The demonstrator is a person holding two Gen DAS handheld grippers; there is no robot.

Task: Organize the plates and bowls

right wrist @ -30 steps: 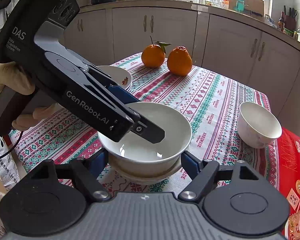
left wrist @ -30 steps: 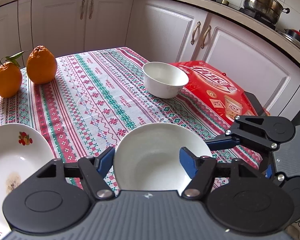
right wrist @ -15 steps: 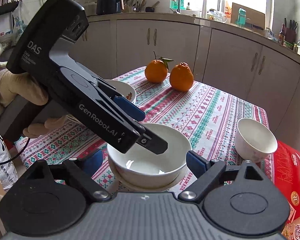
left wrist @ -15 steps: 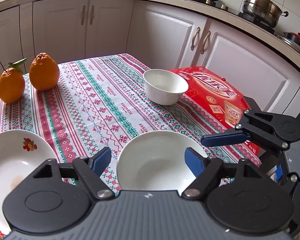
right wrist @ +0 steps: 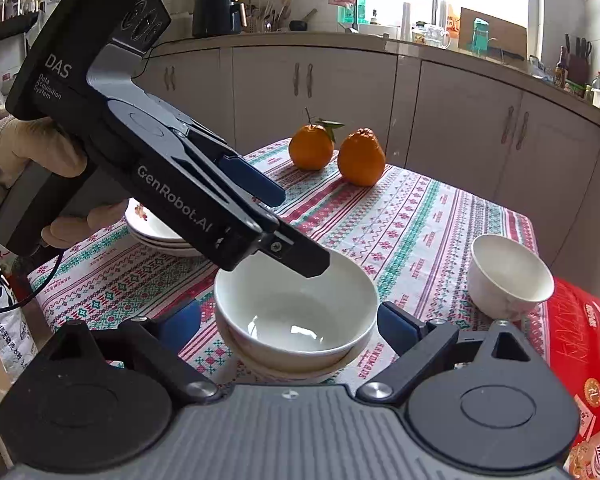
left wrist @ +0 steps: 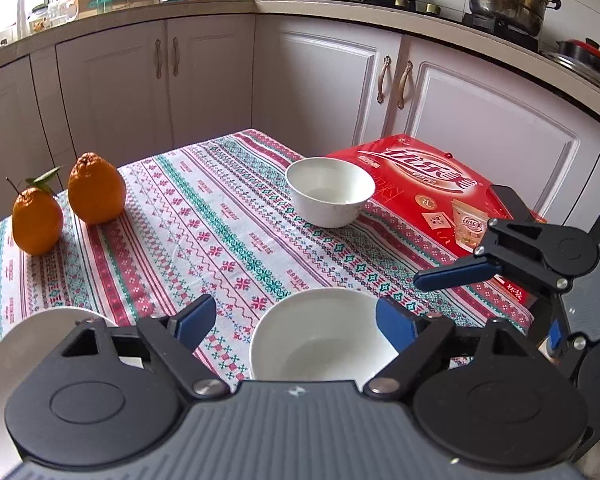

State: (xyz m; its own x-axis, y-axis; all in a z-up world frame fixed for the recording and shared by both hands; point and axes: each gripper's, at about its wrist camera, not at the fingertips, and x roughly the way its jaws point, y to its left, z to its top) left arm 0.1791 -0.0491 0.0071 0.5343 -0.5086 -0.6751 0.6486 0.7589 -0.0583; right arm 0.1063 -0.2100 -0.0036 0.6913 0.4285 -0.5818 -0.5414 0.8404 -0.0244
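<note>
My left tongs (right wrist: 300, 236) have just been opening and hang spread over the white ceramic bowl (right wrist: 296, 312), touching nothing. That bowl sits nested in another on the cloth-covered counter (right wrist: 412, 220). My right tongs (right wrist: 288, 324), which have also just been opening, flank its rim with pads clear. A stack of white plates (right wrist: 156, 236) lies at ten o'clock, a small white bowl (right wrist: 508, 276) at three.
</note>
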